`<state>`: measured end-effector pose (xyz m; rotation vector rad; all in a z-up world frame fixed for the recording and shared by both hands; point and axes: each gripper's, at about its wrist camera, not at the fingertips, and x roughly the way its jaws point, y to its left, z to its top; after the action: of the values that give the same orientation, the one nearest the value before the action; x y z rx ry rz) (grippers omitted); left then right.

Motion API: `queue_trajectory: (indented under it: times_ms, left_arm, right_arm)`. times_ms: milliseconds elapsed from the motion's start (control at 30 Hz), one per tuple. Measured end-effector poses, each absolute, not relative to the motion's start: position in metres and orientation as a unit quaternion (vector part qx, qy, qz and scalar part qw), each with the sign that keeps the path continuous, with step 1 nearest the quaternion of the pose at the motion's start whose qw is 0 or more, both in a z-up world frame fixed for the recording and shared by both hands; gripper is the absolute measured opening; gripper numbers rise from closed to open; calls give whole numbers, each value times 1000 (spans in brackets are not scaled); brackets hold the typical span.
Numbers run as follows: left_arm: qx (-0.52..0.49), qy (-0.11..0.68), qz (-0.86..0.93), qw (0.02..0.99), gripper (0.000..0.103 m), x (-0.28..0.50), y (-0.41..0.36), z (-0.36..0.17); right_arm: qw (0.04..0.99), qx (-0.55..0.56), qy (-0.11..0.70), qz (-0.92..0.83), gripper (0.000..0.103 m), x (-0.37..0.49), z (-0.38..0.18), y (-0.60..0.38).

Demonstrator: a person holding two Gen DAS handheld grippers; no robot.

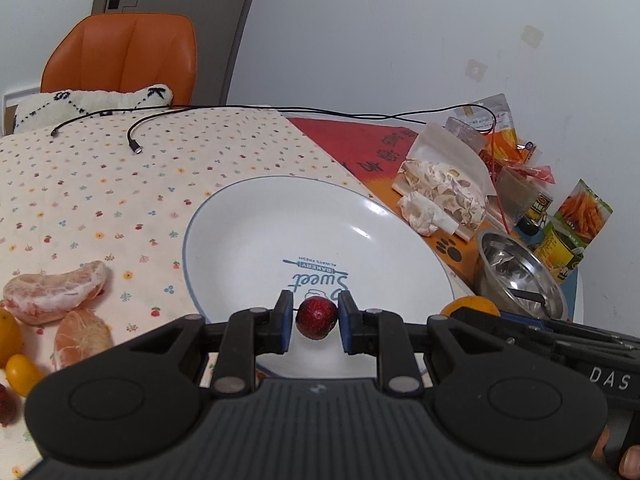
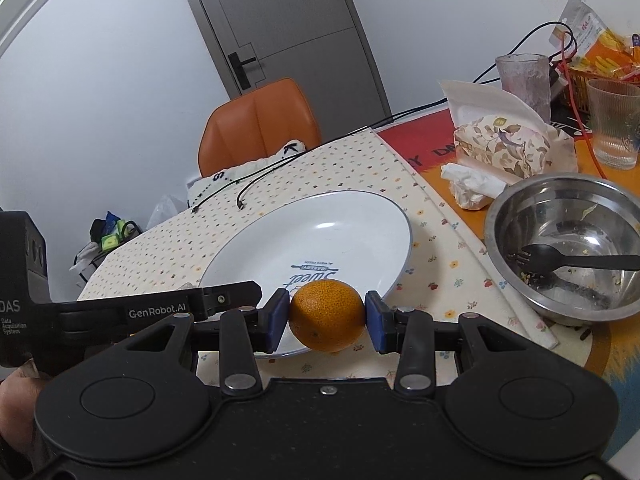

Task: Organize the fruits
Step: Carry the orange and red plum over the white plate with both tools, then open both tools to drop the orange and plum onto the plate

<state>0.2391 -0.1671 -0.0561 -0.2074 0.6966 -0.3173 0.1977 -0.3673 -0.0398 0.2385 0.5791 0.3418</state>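
My left gripper (image 1: 316, 320) is shut on a small dark red fruit (image 1: 316, 317), held between its blue pads just over the near rim of a white plate (image 1: 280, 220) with a blue edge and "Sweet" print. My right gripper (image 2: 327, 318) is shut on a round orange (image 2: 327, 315) above the plate's (image 2: 320, 228) near right rim; that orange (image 1: 470, 306) peeks in at the right of the left wrist view. Two peeled citrus pieces (image 1: 56, 296), small yellow fruits (image 1: 22, 372) and another red fruit (image 1: 6, 404) lie on the flowered cloth left of the plate.
A steel bowl (image 2: 560, 248) with a black fork stands right of the plate. Behind it are a tissue pack (image 2: 500, 148), two glasses (image 2: 614, 124) and snack packets and cans (image 1: 560, 236). Black cables (image 1: 136, 136) cross the far cloth. An orange chair (image 1: 120, 52) stands beyond the table.
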Motion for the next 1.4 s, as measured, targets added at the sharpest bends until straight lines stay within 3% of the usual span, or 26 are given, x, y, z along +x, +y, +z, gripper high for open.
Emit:
queue_trajectory:
  times_ms: [400,567,700,833,900,967,1033,1100,1400]
  left_arm:
    - [-110,333,-131,927,26,231,-154,-47]
    - [-110,331,-122,929,37,220,-144,-43]
    - [-116,321,-110,933,60,212,-133,-37]
    - [-120,310,-89,939,80,205,-122,-31]
    - [-129,302,-85,941,84,201,-117,-28]
    - [-130,297,-79,943,86,197,-113,-25]
    - [-127,294,-68,945,87,193,-111,-23]
    - [-123,287,-59,948,88,188,-108,-20]
    - [-119,263,-41,956,93,164,-94,-10]
  right_arm:
    - [937,105,281,181,39,199,-36,-355]
    - [939,96,282,174,41,205,-36,-349]
    - [941,92,275,173,51,202,-31,-345]
    - [943,89,270,174,54,195,-25,-342]
    - [944,94,265,173,60,190,-23,-343]
    - [947,95,254,172,72,184,-20,-343]
    - [951,95,239,170,93,177,-16,-342]
    - [955,94,224,169,102,170,-13,-341]
    - [958,112,212,157,103,155,-6,-340]
